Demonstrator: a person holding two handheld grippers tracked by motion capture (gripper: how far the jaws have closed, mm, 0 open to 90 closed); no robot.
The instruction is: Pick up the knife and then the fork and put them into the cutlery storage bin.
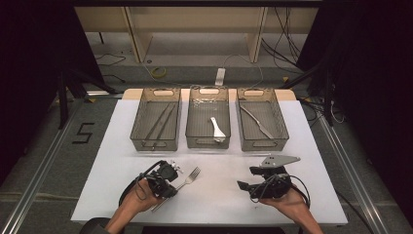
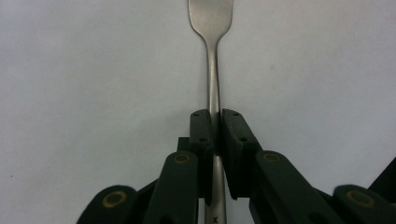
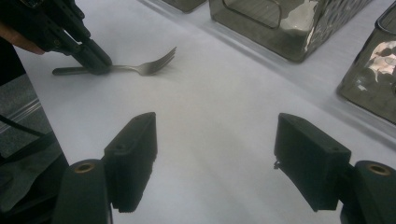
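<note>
- A metal fork (image 1: 189,177) is seen lying on the white table (image 1: 219,170), in front of the three trays and a little left of the middle.
- The fork's handle is clamped by the left gripper (image 1: 171,187); in the left gripper view the two black pads (image 2: 201,135) are pressed against both sides of the thin handle (image 2: 213,84), with no gap left.
- The tines are pointed away from the person, toward the middle tray, and the end of the handle is seen behind the gripper, toward the near edge of the table.
- In the right gripper view the fork (image 3: 140,68) is seen flat on the table, with the left gripper (image 3: 95,63) closed on the handle just behind the neck.
- The right gripper (image 1: 246,186) is held over the table at the right, well apart from the fork; its jaws are spread wide and nothing is between them, only bare table surface (image 3: 219,140).
- Three grey trays are placed in a row at the far side: chopsticks (image 1: 160,122) are laid in the left tray (image 1: 138,122), a spoon (image 1: 217,129) in the middle tray (image 1: 195,131), and a knife (image 1: 256,122) in the right tray (image 1: 278,122).
</note>
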